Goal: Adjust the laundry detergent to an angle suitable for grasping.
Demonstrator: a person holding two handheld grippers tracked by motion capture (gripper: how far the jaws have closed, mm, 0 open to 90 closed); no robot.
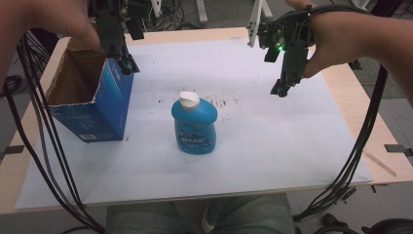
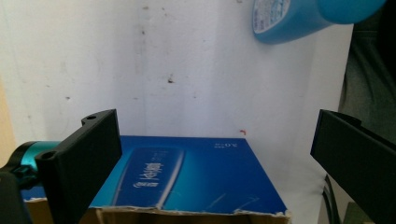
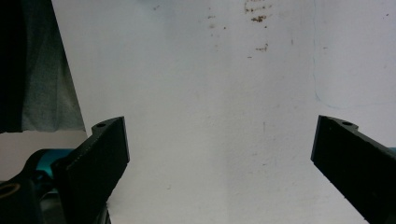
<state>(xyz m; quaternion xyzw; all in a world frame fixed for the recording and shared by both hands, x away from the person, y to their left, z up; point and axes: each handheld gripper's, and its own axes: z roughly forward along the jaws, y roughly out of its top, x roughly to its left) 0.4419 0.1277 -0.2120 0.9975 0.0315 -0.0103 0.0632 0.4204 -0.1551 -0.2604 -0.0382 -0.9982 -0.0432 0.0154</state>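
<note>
A blue bottle (image 1: pixel 195 125) with a white cap stands upright in the middle of the white sheet (image 1: pixel 272 146). An open blue cardboard box (image 1: pixel 92 95) stands at the left, its brown inside showing. My left gripper (image 1: pixel 127 65) hangs open just over the box's right wall; the left gripper view shows the box's blue side (image 2: pixel 187 177) below the jaws and the bottle (image 2: pixel 303 16) farther off. My right gripper (image 1: pixel 281 89) hovers open above the sheet at the right, with bare sheet (image 3: pixel 219 116) between its jaws.
The white sheet covers most of a light wooden table (image 1: pixel 375 131). Black cables (image 1: pixel 48 146) trail down both sides. A person's knees in jeans (image 1: pixel 195 214) sit at the front edge. Stands and cables clutter the floor behind the table.
</note>
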